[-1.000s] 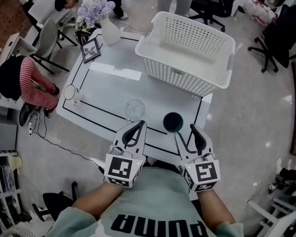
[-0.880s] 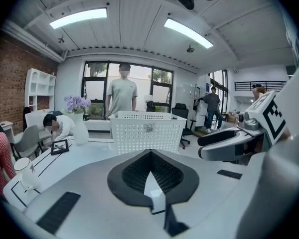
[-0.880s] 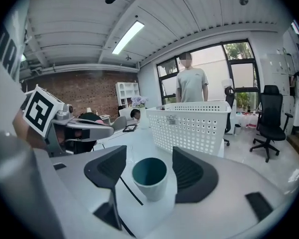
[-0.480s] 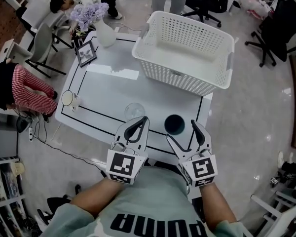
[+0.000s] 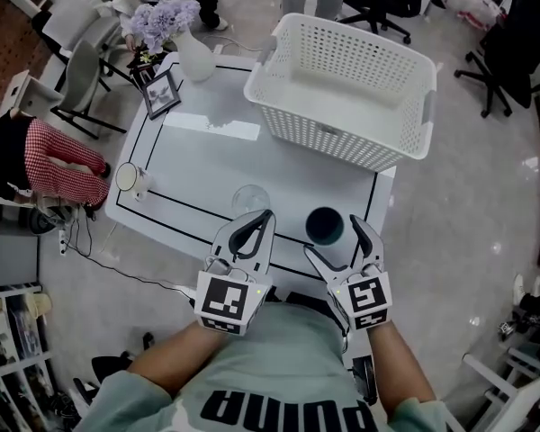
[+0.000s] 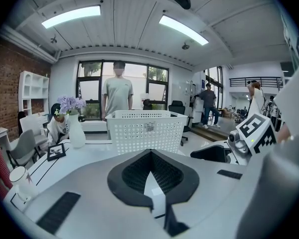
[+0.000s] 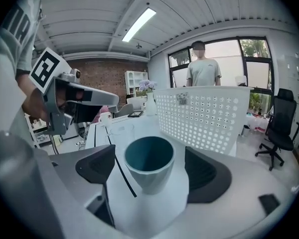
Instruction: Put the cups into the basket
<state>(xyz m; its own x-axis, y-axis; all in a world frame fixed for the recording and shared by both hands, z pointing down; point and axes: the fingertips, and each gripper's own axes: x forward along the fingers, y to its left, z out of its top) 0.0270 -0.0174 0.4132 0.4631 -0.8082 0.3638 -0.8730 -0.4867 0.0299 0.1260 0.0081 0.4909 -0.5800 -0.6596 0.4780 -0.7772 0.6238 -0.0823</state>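
table (image 5: pixel 252 160) centre: bare, open lane to basket (image 5: pixel 328 138)
near edge: teal cup (image 5: pixel 325 226), glass (image 5: pixel 249 201) stand apart, gap between
far left corner: vase (image 5: pixel 195 58), frame (image 5: pixel 162 93) crowd it

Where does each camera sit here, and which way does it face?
Head view: on the person's head, looking steeply down at the table; shirt, forearms, left claw, right claw show.
Left gripper view: on the left claw, facing the basket; its shut jaws show.
Right gripper view: on the right claw; its jaws, just opened, flank the teal cup without touching.
Shared: all three show the basket.
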